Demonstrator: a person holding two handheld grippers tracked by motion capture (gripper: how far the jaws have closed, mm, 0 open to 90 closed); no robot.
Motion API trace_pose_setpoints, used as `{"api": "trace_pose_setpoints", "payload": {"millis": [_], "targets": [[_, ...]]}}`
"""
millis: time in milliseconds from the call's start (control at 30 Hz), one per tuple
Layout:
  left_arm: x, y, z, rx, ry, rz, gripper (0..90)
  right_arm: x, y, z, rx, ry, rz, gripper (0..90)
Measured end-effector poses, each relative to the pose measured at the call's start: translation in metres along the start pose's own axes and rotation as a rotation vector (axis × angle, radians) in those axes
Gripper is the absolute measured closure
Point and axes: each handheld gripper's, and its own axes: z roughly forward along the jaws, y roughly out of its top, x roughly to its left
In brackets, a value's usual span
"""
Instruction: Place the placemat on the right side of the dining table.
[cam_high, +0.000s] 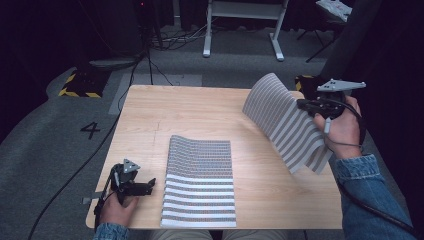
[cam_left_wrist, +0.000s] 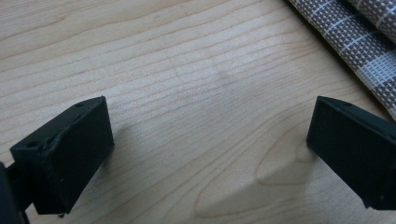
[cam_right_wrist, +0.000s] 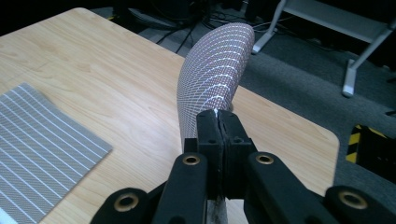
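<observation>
A grey woven mat with pale stripes (cam_high: 200, 182) lies flat on the wooden table (cam_high: 200, 107), near the front edge at the middle. A second striped mat (cam_high: 287, 122) is lifted off the table at the right, bent and tilted, with my right gripper (cam_high: 306, 104) shut on its edge. In the right gripper view that mat (cam_right_wrist: 212, 70) curves up and away from the closed jaws (cam_right_wrist: 218, 122). My left gripper (cam_high: 149, 186) rests low at the front left, open, just left of the flat mat. Its fingers (cam_left_wrist: 70, 149) stand wide apart over bare wood, the flat mat's corner (cam_left_wrist: 359, 37) beside them.
The table stands on grey carpet. A white desk frame (cam_high: 245, 20) and loose cables (cam_high: 175, 37) lie behind it. Yellow-black hazard tape (cam_high: 80, 85) marks the floor at the back left, with a painted number 4 (cam_high: 91, 130) beside the table. The table's back left is bare wood.
</observation>
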Motion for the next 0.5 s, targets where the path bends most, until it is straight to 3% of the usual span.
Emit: {"api": "trace_pose_setpoints", "payload": {"millis": [500], "targets": [[-0.001, -0.002, -0.002, 0.0, 0.006, 0.002, 1.0, -0.039, -0.015, -0.008, 0.041, -0.121, 0.022, 89.3]]}}
